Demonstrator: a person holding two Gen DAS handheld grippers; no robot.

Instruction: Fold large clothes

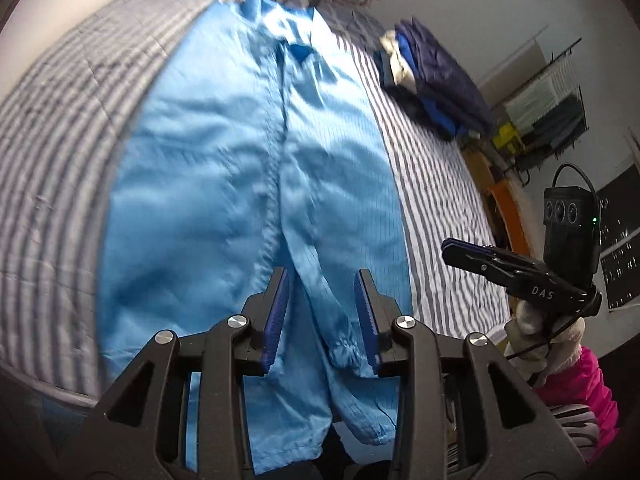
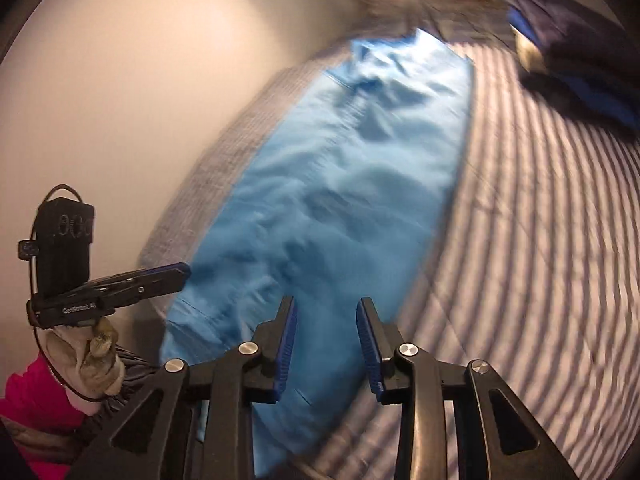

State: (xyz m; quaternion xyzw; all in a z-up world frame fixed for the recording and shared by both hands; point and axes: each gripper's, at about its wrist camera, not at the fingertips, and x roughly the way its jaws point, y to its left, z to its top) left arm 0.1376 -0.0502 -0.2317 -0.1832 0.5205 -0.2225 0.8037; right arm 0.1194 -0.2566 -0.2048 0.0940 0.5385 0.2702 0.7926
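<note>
- While both grippers hang above the foot of the bed, the light-blue garment [image 1: 224, 168] lies spread lengthwise on the striped bedcover [image 1: 60, 128], collar end toward 12 o'clock, cuffed ends trailing over the near edge at 6 o'clock. Laid out flat, presumably so it can be folded along its centre seam.
- Left gripper [image 1: 322, 316]: fingers released, wide gap, nothing between them. One gathered cuff [image 1: 346, 354] shows in the gap, but lower down; whether it touches the blue pads [image 1: 276, 320] I cannot tell. Aim runs up the seam toward 12 o'clock.
- Right gripper [image 2: 328, 340]: fingers likewise parted and empty. Garment [image 2: 340, 184] fills the view from 6 to 12 o'clock; its right-hand edge passes just below the right-hand finger, striped cover beyond at 3 o'clock. View is motion-blurred.
- Each gripper appears side-on in the other's camera, held in a pale glove [image 2: 86, 360], pink sleeve behind.
- Dark folded clothes [image 1: 436, 84] sit on the bed at 1 o'clock, well apart from the garment; probably a finished pile.
- Judgement: no grasp made yet; the hem or cuffs nearest the fingers look like the likely pick points.
</note>
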